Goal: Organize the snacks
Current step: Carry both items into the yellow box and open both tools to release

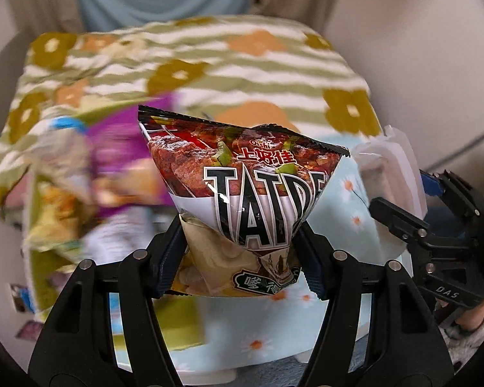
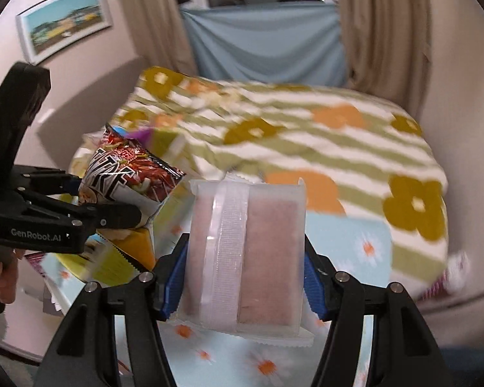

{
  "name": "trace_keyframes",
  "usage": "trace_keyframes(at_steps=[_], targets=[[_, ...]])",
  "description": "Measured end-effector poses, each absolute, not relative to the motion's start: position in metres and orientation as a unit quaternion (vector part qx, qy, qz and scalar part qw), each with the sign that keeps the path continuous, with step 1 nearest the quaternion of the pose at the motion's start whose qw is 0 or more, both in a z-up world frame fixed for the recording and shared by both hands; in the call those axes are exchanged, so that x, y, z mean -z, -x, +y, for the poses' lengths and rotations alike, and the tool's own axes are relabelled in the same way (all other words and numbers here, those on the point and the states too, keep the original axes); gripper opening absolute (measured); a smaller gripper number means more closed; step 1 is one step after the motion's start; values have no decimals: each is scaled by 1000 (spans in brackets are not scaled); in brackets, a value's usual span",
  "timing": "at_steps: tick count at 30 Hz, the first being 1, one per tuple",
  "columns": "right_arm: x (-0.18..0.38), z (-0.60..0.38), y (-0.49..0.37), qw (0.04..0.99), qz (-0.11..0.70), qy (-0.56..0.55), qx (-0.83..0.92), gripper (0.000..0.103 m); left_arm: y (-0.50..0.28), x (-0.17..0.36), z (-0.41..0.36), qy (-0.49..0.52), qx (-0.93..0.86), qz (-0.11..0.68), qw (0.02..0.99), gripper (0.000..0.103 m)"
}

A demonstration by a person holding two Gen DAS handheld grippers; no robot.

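**Two snacks up off the table, one in each gripper**

From the left wrist camera, I see my left gripper point(image 1: 242, 242) clamped on the lower part of a puffed chip bag point(image 1: 242, 187), red and brown with a grilled-meat picture and big black-and-white letters. It hangs in the air above the table with the pale blue daisy cloth point(image 1: 348, 200). I judge the bag light, crinkly and slick, full of air and brittle chips, so I want a hold near the seam or a crimped end rather than a hard squeeze across the belly. To the left, a blurred heap of other snack packs point(image 1: 90, 187) lies on the table.

From the right wrist camera, my right gripper point(image 2: 242, 277) is closed on both side edges of a frosted white flat packet point(image 2: 247, 251) with a back seam down its middle and something pinkish-brown inside. It is held clear of the cloth. It looks light and fairly stiff, likely a breakable bar or wafer; the smooth film could slip, so gripping the long edges suits it.
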State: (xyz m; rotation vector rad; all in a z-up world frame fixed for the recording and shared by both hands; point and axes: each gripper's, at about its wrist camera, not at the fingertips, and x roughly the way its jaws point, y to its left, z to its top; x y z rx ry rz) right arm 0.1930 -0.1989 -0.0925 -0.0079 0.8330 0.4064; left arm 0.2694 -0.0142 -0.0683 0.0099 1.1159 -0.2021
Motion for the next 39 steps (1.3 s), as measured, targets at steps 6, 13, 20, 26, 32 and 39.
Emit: trace_keyframes(at_steps=[6, 13, 20, 26, 32, 39], targets=[[60, -124, -199, 893, 380, -8, -242, 58, -278, 54, 86, 29, 57, 524, 849, 63], [54, -50, -208, 888, 385, -38, -249, 58, -286, 74, 146, 38, 80, 548, 832, 63], [58, -22, -203, 896, 388, -52, -209, 58, -275, 92, 160, 35, 116, 547, 828, 103], [55, -10, -197, 904, 382, -60, -181, 58, -256, 87, 181, 22, 127, 536, 834, 103], [46, 8, -196, 906, 382, -49, -177, 58, -237, 80, 199, 23, 124, 525, 842, 103], [58, 38, -220, 892, 407, -32, -196, 58, -230, 84, 225, 46, 104, 526, 843, 103]])
